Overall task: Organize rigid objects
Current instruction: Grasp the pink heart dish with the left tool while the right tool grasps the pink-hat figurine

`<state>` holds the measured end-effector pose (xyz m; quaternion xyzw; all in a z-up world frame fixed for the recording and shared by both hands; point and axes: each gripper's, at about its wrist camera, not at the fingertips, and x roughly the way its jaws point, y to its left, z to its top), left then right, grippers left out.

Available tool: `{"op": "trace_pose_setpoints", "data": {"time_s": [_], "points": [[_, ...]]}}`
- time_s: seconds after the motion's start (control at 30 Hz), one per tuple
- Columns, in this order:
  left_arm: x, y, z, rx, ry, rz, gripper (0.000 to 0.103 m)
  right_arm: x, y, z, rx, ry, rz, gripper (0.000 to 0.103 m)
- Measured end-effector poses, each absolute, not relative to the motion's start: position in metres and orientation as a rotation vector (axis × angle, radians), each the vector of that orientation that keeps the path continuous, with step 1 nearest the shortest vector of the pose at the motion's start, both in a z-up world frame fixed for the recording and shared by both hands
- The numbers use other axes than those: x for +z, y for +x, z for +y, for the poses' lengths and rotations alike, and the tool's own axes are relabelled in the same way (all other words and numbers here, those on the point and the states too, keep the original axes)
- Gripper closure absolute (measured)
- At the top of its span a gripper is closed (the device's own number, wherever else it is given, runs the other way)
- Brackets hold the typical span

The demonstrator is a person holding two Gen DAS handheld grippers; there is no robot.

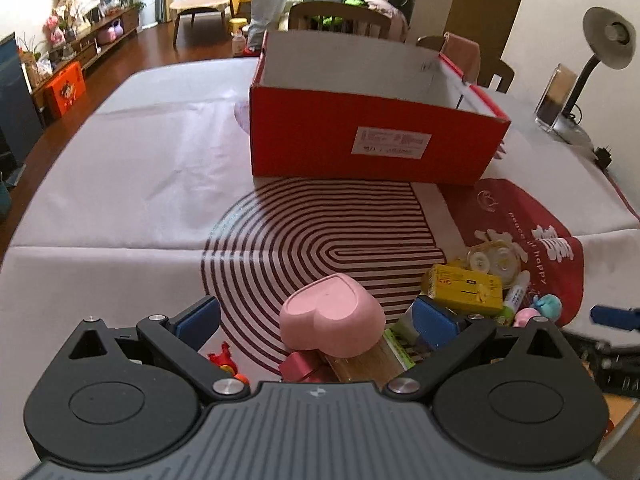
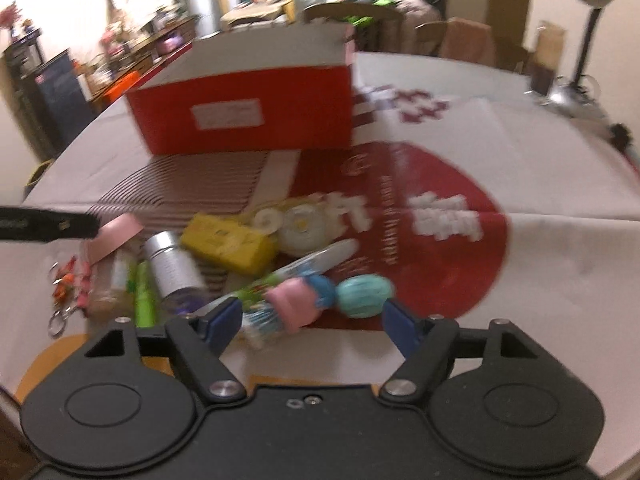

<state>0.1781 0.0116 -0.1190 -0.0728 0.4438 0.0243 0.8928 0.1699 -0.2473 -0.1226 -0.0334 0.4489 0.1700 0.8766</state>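
Left wrist view: left gripper (image 1: 316,318), fingers wide, flanks a pink heart box (image 1: 332,320) before the red shoebox (image 1: 372,140). Blurred right view alone shows the right gripper (image 2: 312,316), fingers wide, over pink and teal toys (image 2: 324,296).

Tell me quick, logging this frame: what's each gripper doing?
Left gripper: open, around the pink heart box, not gripping.
Right gripper: open, holding nothing.

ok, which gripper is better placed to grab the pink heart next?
Left. The left gripper is open with the pink heart sitting between its fingers. The right gripper, also open, faces the pink-and-teal toy instead; the red box lies straight ahead.
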Motion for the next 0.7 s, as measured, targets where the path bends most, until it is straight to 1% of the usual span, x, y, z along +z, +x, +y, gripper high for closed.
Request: {"op": "trace_pose_setpoints", "data": {"time_s": [0.17,0.27,0.4,0.5,0.6,0.63,0.7], "points": [[-0.133,0.189,0.011,0.037,-0.157,0.956,0.001,-0.134,0.173,-0.238,0.426,-0.099,0.985,0.03],[-0.14,0.195,0.016,0.028,-0.209,0.981,0.001,-0.14,0.178,-0.238,0.44,-0.086,1.002,0.031],[-0.146,0.199,0.019,0.029,-0.232,0.997,0.001,-0.147,0.183,-0.236,0.458,-0.091,1.018,0.035],[-0.148,0.202,0.019,0.026,-0.232,1.0,0.001,-0.15,0.188,-0.236,0.46,-0.087,1.024,0.036],[-0.15,0.205,0.018,0.018,-0.226,1.004,0.007,-0.153,0.192,-0.236,0.465,-0.074,1.031,0.037],[-0.151,0.206,0.017,0.018,-0.222,1.008,0.011,-0.154,0.193,-0.236,0.466,-0.07,1.033,0.036],[-0.154,0.207,0.015,0.018,-0.217,1.019,0.016,-0.156,0.196,-0.236,0.463,-0.071,1.032,0.039]]}}
